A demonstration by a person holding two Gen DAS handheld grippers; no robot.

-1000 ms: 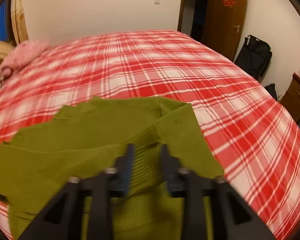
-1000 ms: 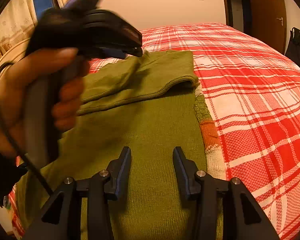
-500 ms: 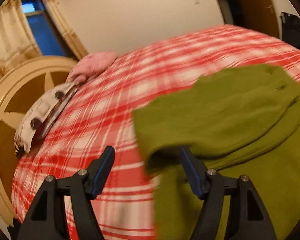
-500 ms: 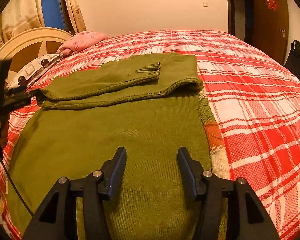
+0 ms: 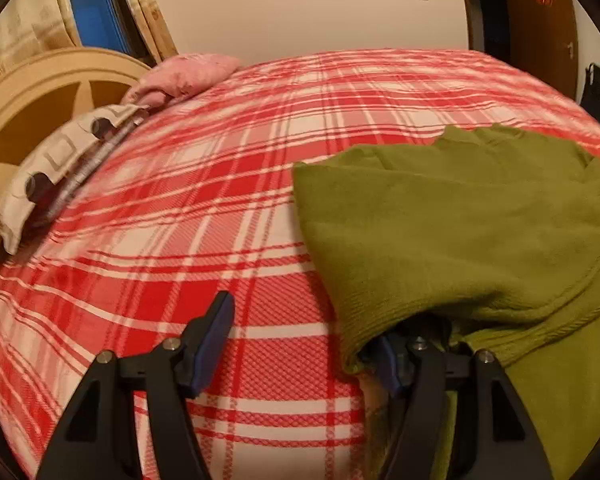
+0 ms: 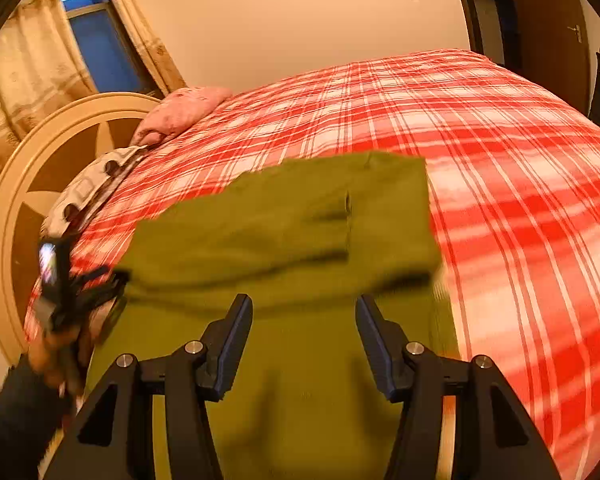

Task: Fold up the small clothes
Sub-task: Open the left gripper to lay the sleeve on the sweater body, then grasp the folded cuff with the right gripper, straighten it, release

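While the left gripper (image 5: 304, 340) gapes wide, one finger under the green sweater (image 5: 460, 232), the right gripper (image 6: 304, 340) hovers open, empty, above it.

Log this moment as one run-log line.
left gripper: open, right finger under sweater fold | right gripper: open, over sweater | sweater: partly folded on bed

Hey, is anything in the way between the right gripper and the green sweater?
Nothing visible. The right gripper is open directly over the green sweater, with only knit fabric between its fingers. The left gripper is at the sweater's far left edge, out of the way.
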